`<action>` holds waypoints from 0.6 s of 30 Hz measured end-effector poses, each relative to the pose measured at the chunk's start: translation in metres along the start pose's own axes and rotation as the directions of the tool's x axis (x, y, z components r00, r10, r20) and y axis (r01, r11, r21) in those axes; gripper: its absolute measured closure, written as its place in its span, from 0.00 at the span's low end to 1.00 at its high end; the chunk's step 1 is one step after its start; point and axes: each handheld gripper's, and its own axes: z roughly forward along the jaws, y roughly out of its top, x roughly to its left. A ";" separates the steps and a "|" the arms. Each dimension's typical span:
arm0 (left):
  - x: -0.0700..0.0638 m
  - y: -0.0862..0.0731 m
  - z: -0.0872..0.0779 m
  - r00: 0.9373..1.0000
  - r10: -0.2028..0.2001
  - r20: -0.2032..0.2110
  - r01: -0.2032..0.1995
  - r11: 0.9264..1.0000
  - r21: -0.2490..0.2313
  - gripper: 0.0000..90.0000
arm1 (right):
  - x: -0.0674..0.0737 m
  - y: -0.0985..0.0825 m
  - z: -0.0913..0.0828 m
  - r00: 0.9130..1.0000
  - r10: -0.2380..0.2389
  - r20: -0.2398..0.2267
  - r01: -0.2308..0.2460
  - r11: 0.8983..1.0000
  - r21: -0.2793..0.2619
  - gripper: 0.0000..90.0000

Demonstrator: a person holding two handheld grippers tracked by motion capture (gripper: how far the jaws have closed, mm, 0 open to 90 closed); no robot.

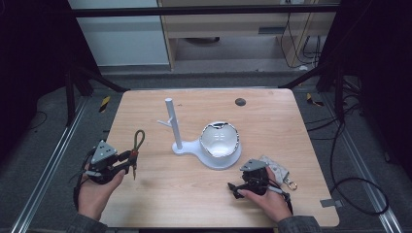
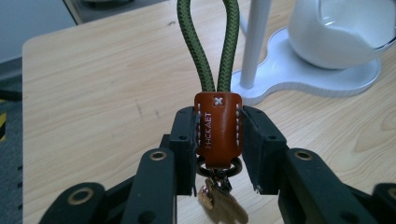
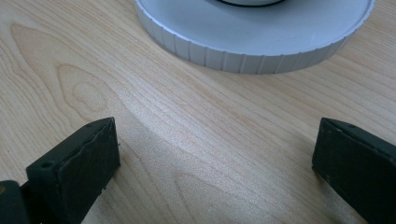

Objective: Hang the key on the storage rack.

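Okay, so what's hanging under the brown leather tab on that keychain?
Under the brown leather tab hangs a dark metal ring with a brass-coloured key below it. The key's lower end runs out of the left gripper view, and the ring's top is tucked behind the tab.

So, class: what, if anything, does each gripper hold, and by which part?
The left gripper clamps the green-corded keychain by its brown leather tab. The right gripper is open and holds nothing.
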 end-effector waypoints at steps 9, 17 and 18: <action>-0.023 0.017 -0.002 0.999 0.024 0.036 -0.022 0.998 -0.062 0.74 | 0.000 0.000 0.000 1.000 0.000 -0.001 0.000 1.000 0.000 0.01; -0.038 0.027 -0.005 0.996 0.059 0.060 -0.053 0.994 -0.093 0.74 | 0.000 0.000 0.000 1.000 0.001 0.000 -0.001 1.000 0.000 0.01; -0.039 0.028 -0.005 0.996 0.057 0.062 -0.051 0.994 -0.095 0.74 | 0.000 0.000 0.000 1.000 0.000 0.000 0.000 1.000 0.000 0.01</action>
